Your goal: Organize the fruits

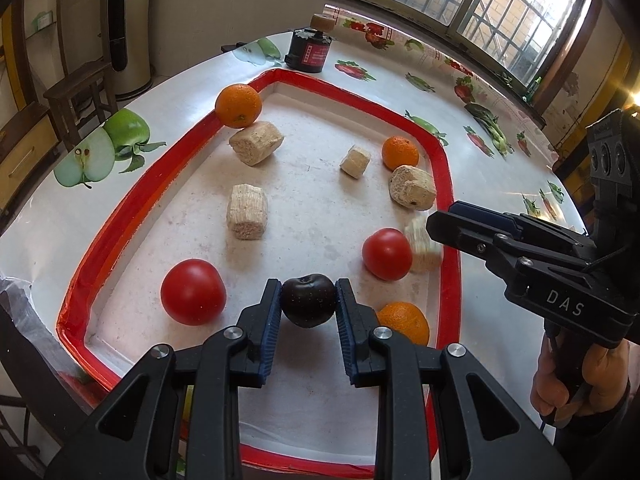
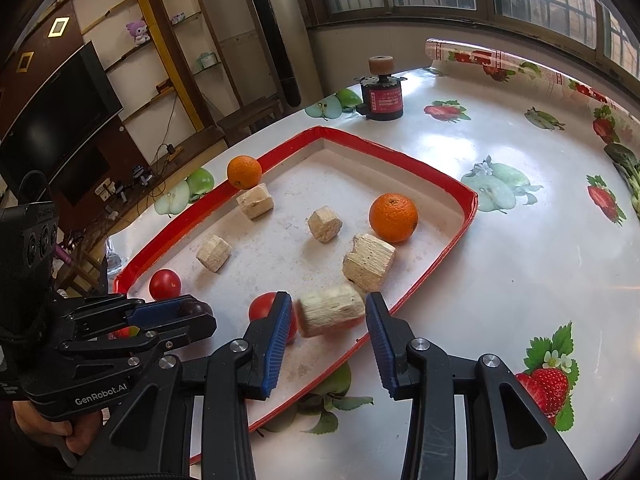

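My left gripper (image 1: 307,300) is shut on a dark plum (image 1: 307,299) and holds it over the near part of the red-rimmed tray (image 1: 100,236). The left gripper also shows in the right wrist view (image 2: 192,312). My right gripper (image 2: 328,320) is open around a blurred pale cylinder block (image 2: 332,314) at the tray's right edge, jaws apart from it; it also shows in the left wrist view (image 1: 440,224). In the tray lie two tomatoes (image 1: 193,292) (image 1: 386,254) and three oranges (image 1: 238,105) (image 1: 400,153) (image 1: 405,322).
Several pale wood-like blocks (image 1: 247,217) (image 1: 256,143) (image 1: 412,188) (image 1: 355,161) lie scattered in the tray. A dark red canister (image 1: 310,53) with a cork top stands at the table's far side. The tablecloth (image 2: 520,240) has a fruit print.
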The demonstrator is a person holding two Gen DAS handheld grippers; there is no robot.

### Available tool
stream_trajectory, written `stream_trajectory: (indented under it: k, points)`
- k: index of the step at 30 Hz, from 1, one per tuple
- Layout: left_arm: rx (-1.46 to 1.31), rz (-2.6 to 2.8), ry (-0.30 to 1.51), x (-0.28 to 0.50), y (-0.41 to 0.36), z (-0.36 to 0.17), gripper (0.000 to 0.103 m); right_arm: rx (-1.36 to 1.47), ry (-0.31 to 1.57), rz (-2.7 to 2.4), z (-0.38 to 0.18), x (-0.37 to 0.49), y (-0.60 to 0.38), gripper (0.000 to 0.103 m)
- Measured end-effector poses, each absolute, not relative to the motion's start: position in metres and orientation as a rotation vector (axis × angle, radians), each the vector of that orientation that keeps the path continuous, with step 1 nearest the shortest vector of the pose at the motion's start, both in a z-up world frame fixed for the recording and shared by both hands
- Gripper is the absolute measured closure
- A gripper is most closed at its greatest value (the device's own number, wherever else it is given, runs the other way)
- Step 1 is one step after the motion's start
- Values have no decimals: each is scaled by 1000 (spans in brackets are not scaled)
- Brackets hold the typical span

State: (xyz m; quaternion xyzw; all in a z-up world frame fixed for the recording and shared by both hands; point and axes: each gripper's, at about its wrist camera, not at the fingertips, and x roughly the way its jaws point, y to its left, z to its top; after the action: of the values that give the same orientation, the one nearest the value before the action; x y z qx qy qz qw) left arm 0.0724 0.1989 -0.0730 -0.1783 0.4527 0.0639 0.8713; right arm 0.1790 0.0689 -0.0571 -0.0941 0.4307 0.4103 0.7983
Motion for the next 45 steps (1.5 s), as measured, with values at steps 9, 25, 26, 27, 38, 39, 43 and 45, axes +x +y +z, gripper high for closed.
stream_trajectory:
  k: [9, 25, 26, 27, 38, 39, 43, 45]
  points:
    - [-352, 157, 942, 68, 197, -70, 46, -192, 923, 880, -55, 178, 66, 63]
    - [-320, 157, 945, 59, 190, -62, 46, -161, 871, 887, -34, 164, 42, 58]
    - [-316, 155, 943, 57, 189, -61, 46, -163, 866, 890, -33, 163, 40, 56]
    - [-310, 154, 939, 56, 187, -59, 46, -164, 863, 895, -32, 161, 39, 55]
    - [-227, 161, 922, 33, 169, -49, 37, -159, 834, 932, -28, 153, 18, 26]
    - [-220, 165, 919, 31, 168, -49, 36, -163, 834, 937, -28, 151, 16, 26]
    - [-179, 185, 887, 21, 162, -44, 29, -207, 817, 955, -29, 144, 12, 23]
    - [-153, 191, 874, 17, 159, -41, 29, -231, 795, 968, -29, 139, 9, 19]
